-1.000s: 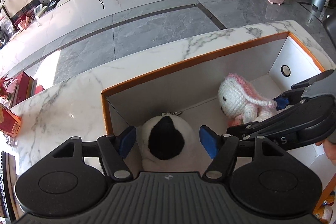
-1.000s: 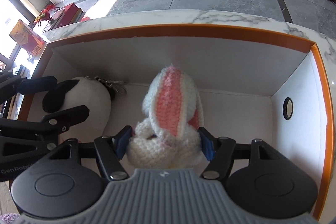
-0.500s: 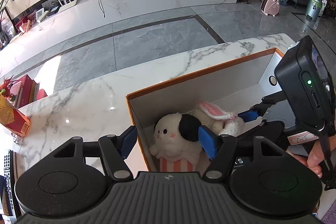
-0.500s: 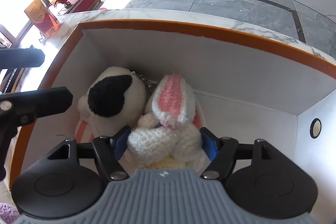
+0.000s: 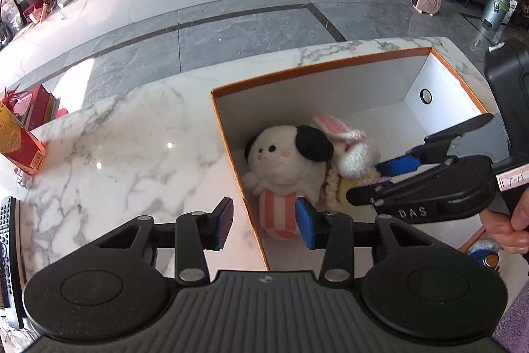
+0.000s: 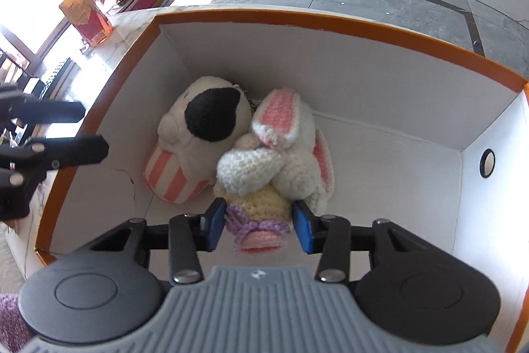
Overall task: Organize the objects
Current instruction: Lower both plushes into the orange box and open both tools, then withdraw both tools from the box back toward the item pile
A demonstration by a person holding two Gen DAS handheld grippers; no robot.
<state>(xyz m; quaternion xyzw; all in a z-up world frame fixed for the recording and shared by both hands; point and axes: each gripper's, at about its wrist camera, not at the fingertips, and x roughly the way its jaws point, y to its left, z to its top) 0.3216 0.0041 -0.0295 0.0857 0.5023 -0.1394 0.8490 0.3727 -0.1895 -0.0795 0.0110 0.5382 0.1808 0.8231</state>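
Right wrist view: two soft toys lie side by side in the left end of the orange-rimmed box [image 6: 330, 28] on the marble desk [image 5: 125, 154].
Its right gripper [image 6: 259, 225] has its fingers apart on either side of the knitted rabbit [image 6: 281, 154], whose feet sit between the blue pads; whether the pads touch the yarn is hard to make out. Pressed against the rabbit's left, the white plush with a black ear [image 6: 205, 124] hides the rabbit's face. From the left wrist, the left gripper [image 5: 264, 224] hangs with fingers spread, straddling the box's near wall, empty, and the right gripper's body covers the rabbit's lower half.
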